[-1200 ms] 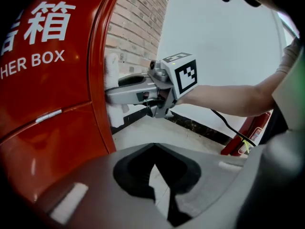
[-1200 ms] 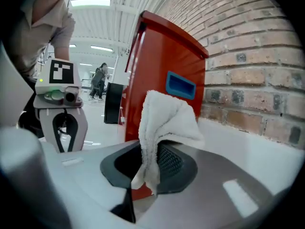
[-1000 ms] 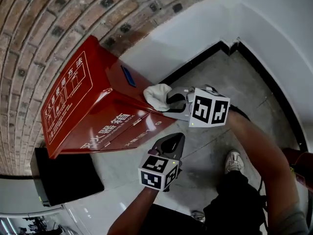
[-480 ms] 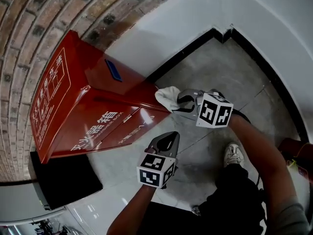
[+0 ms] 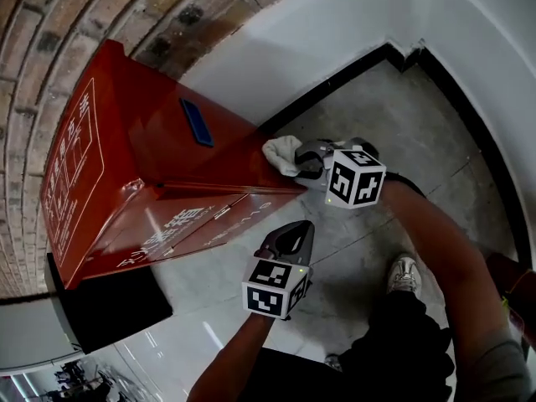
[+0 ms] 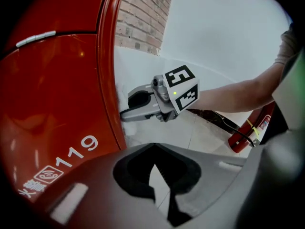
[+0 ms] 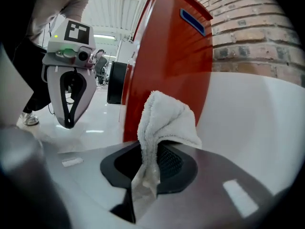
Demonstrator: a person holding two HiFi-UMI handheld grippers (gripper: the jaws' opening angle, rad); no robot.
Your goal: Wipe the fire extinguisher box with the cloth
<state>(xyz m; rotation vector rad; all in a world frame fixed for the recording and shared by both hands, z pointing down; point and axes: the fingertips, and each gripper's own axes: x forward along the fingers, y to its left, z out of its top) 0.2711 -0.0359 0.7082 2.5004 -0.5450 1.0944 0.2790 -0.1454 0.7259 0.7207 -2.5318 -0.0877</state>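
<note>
White terry cloth (image 7: 164, 118) — bunched, pinched in the right claw (image 5: 298, 161) by the glossy red box (image 5: 167, 182); left claw (image 5: 286, 234) closed, empty.

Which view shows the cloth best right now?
Right gripper view: the white cloth sits centre frame, pinched by the right gripper, its folds clear against the red fire extinguisher box. Head view shows only a small white bundle at the box's edge. Left gripper view hardly shows it.
</note>
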